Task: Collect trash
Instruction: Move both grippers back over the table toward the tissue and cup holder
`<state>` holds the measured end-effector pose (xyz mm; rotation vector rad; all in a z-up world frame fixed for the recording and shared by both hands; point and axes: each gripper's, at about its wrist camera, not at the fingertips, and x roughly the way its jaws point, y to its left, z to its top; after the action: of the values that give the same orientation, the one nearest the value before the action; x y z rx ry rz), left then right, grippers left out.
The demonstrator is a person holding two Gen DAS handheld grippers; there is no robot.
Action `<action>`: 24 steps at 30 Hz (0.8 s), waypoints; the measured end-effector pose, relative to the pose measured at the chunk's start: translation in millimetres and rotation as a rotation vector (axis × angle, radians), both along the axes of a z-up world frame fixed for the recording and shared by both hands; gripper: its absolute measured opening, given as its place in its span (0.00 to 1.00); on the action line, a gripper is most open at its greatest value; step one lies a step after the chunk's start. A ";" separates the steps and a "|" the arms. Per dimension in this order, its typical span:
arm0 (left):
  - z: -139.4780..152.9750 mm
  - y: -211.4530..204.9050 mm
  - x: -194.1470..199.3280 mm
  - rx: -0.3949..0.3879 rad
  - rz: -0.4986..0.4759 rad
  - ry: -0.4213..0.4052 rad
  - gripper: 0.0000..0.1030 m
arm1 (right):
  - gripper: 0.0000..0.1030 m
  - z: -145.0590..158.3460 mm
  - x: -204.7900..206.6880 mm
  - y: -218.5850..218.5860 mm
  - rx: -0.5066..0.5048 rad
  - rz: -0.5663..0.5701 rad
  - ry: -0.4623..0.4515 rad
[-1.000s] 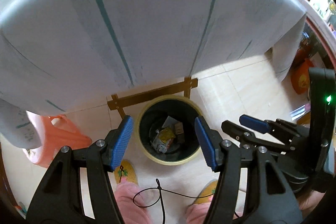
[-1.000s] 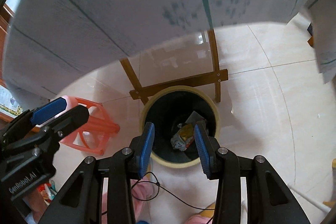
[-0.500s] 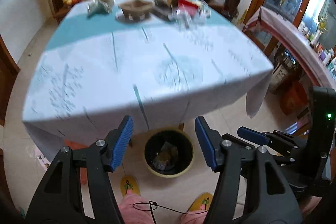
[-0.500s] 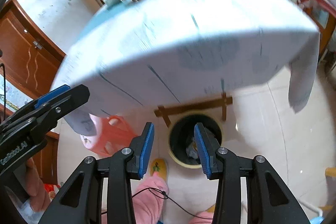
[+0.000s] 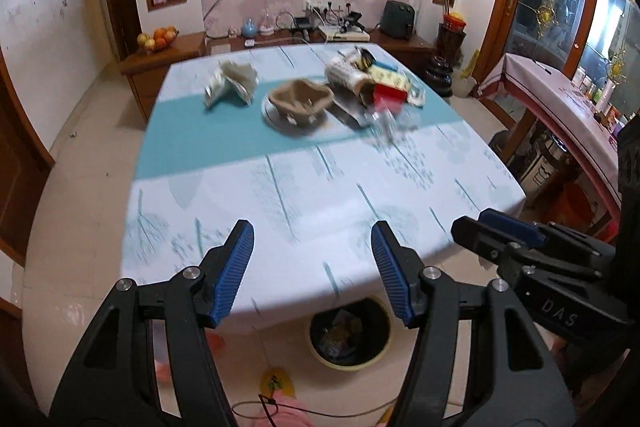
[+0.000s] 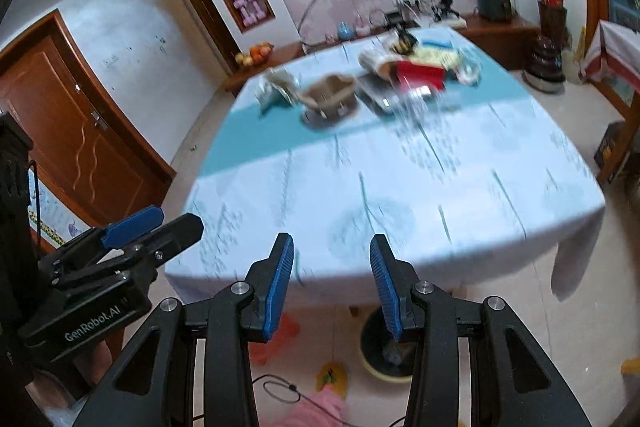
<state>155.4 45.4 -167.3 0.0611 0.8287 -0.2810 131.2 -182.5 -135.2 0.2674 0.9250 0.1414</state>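
Right now your left gripper (image 5: 312,269) and right gripper (image 6: 331,285) both stand spread, with nothing between the pads. Just below them sits the trash bin (image 5: 350,339) on the floor, while the trash pile (image 5: 372,85) lies well ahead, across the table (image 5: 320,195).

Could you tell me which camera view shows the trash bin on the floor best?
The left wrist view: the trash bin shows its open mouth and litter inside. In the right wrist view, the bin is largely hidden behind the right gripper's finger.
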 end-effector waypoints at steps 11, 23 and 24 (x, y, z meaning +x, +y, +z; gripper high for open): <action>42.5 42.7 88.7 -0.013 0.039 -0.054 0.56 | 0.39 30.6 81.6 33.8 -0.015 -0.028 -0.083; 44.8 69.2 201.2 0.035 0.032 -0.075 0.56 | 0.43 8.2 181.5 43.7 -0.002 -0.102 -0.053; 43.4 69.8 206.8 0.038 0.030 -0.076 0.56 | 0.44 5.4 190.1 44.3 -0.001 -0.109 -0.047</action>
<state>362.2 115.2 -123.9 0.0939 0.7591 -0.2335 321.3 -138.2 -129.8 0.3117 0.8622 0.0469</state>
